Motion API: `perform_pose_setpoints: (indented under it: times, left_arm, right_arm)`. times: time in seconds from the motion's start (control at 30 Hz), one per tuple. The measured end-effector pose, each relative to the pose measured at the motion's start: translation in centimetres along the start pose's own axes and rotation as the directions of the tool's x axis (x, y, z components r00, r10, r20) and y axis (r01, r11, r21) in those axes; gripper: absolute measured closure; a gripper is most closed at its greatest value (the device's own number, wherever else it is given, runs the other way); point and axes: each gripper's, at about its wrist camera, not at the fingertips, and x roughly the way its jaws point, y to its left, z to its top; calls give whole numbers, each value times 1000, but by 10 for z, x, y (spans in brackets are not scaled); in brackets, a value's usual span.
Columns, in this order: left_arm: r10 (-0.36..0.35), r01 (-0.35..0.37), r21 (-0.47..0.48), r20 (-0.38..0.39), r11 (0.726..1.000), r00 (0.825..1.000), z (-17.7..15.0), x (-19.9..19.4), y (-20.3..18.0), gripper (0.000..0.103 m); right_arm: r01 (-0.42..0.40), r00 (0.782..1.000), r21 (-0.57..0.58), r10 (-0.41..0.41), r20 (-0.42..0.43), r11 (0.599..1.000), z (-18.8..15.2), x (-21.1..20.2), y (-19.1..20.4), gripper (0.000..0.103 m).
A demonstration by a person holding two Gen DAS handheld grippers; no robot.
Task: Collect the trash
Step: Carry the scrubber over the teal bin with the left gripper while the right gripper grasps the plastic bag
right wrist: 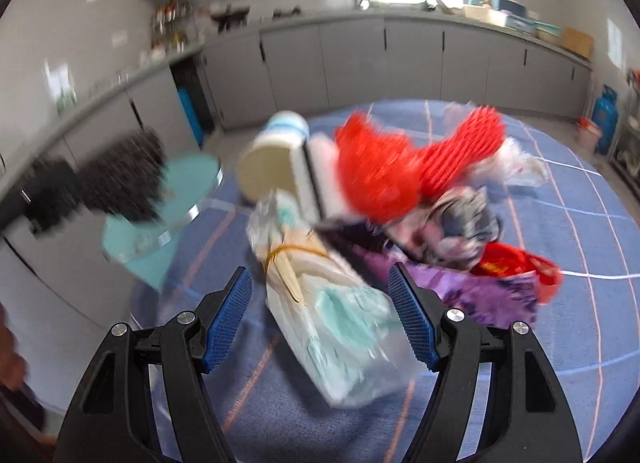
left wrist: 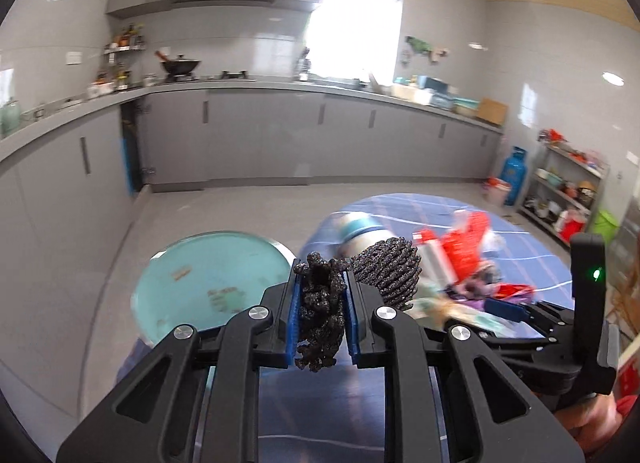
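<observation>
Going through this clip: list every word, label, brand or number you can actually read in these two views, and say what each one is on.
None can be read.
Red packet: yellow marks, too blurred to read.
Blue gas cylinder: faint marks, too small.
Purple wrapper: print smeared by motion.
Pale green packet: no lettering legible.
Black foam net in the left gripper: no print.
</observation>
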Motion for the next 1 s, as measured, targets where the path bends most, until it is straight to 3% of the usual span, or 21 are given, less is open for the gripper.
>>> perform_pose_setpoints:
  times: [0.03, 0.07, 0.1, 0.27, 0.33, 0.6, 0.77, 1.0]
  left_arm:
    - [11, -11, -5, -1, 1000, 1000, 0, 0, 6, 84]
    - [29, -29, -19, -3, 999, 1000, 0, 0, 14, 84]
    - [46, -46, -35, -6, 998, 999, -1, 1, 23, 84]
    - [110, -112, -96, -19, 989, 994, -7, 5, 58, 83]
    - [140, -141, -103, -16, 985, 990, -10, 6, 67, 83]
    - [236, -236, -151, -20, 960, 972, -10, 13, 90, 82]
    - [277, -275, -164, -13, 947, 961, -7, 21, 97, 82]
    - [295, -293, -159, -13, 943, 956, -14, 28, 103, 82]
  right_arm:
    - [15, 1000, -17, -15, -11, 1000, -2, 3, 3, 32]
    - [31, 999, -37, -32, -17, 999, -5, 5, 7, 43]
    - [44, 999, -45, -45, -20, 998, -7, 5, 8, 46]
    - [31, 999, -55, -32, -5, 998, -12, -5, 6, 69]
    - [14, 1000, -55, -14, 7, 998, -15, -16, 8, 72]
    - [-81, 986, -49, 87, 142, 995, 7, -48, 41, 74]
    - [-132, 981, -59, 139, 138, 990, 36, -21, 74, 74]
    - [-175, 977, -10, 175, 120, 985, 45, 5, 97, 74]
